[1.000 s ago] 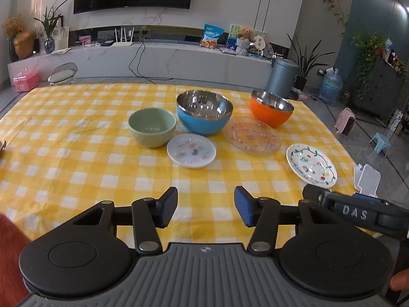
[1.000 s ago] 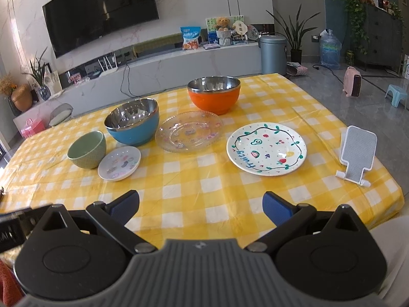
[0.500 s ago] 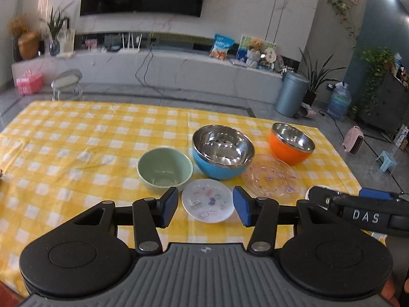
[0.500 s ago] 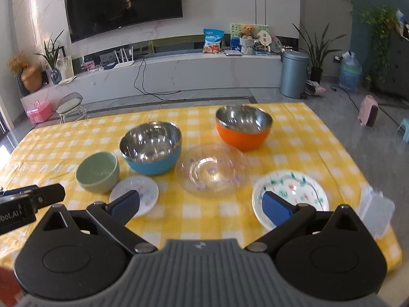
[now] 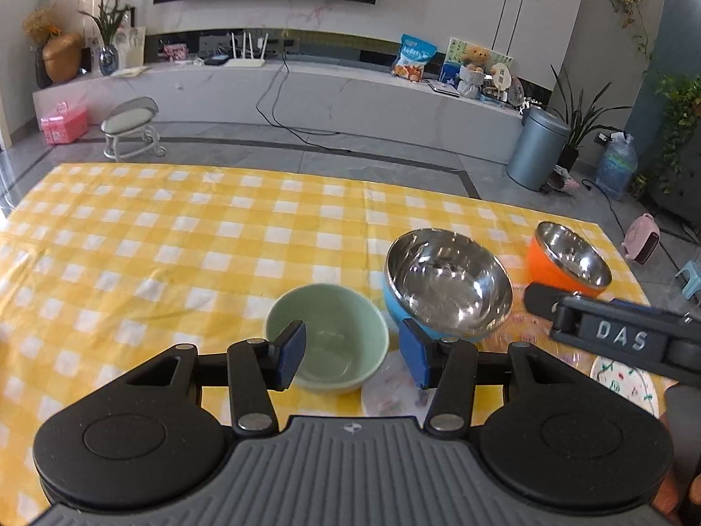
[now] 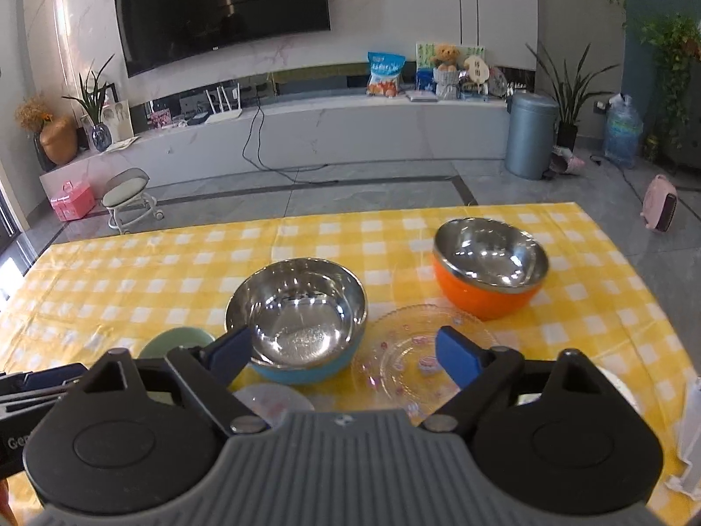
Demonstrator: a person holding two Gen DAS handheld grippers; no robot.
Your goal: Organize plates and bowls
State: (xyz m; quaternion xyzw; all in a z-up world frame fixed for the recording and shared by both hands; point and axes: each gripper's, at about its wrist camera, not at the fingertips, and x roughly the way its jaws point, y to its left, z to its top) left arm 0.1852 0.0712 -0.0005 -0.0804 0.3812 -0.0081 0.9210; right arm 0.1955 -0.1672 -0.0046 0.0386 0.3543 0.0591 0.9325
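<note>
On the yellow checked table (image 5: 131,263) stand a pale green bowl (image 5: 333,328), a blue steel-lined bowl (image 5: 447,285) and an orange steel-lined bowl (image 5: 569,261). A small white plate (image 5: 390,394) lies just in front of the green bowl. My left gripper (image 5: 352,357) is open and empty, its fingers spanning the green bowl from above. My right gripper (image 6: 341,353) is open and empty, over the blue bowl (image 6: 302,315) and the clear glass plate (image 6: 412,350). The orange bowl (image 6: 490,263) is beyond. A painted white plate (image 5: 622,383) shows at the right edge.
A white phone stand (image 6: 690,429) is at the table's right edge. The right gripper's body (image 5: 613,333) crosses the left wrist view at the right. Beyond the table are a floor, a stool (image 5: 131,125) and a grey bin (image 5: 539,149).
Both grippers have moved forward over the table toward the dishes. The left one now frames the green bowl; the right one now hangs over the blue bowl and glass plate. Both stayed open.
</note>
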